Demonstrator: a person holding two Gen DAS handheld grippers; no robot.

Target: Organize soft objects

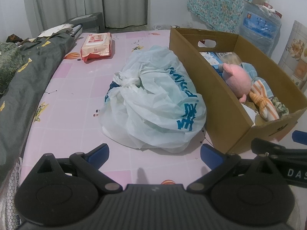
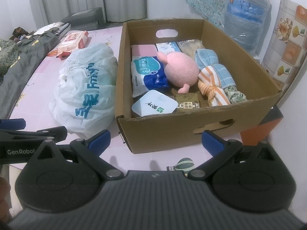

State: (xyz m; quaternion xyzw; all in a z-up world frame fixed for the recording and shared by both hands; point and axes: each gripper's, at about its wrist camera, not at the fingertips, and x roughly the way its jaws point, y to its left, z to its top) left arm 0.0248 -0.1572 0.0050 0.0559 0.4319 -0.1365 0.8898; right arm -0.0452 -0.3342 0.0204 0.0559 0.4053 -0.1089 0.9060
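Both grippers were held low over the near edge of the pink patterned bed sheet (image 1: 76,115). My left gripper (image 1: 154,152) had its blue-tipped fingers spread wide with nothing between them, facing the knotted white plastic bag (image 1: 153,103) with blue print, which lay on the sheet just beyond. My right gripper (image 2: 155,140) was likewise wide and empty, facing the near wall of the cardboard box (image 2: 163,134). The bag sat just left of the box, touching its left wall. Inside the box: a pink plush toy (image 2: 181,70) near the middle, a blue towel (image 2: 214,65) to its right, an orange-striped knotted cloth (image 2: 213,91) at the near right, a green patterned cloth (image 2: 235,94) by the right near corner, a blue-and-white tissue pack (image 2: 147,72) on the left, and a white packet with green print (image 2: 154,105) against the near wall. A red-and-white wipes pack (image 1: 96,46) lay on the sheet at far left, well apart from the bag. A dark quilt (image 1: 25,88) ran along the left edge of the bed. A water jug (image 2: 247,17) stood at far right behind the box.
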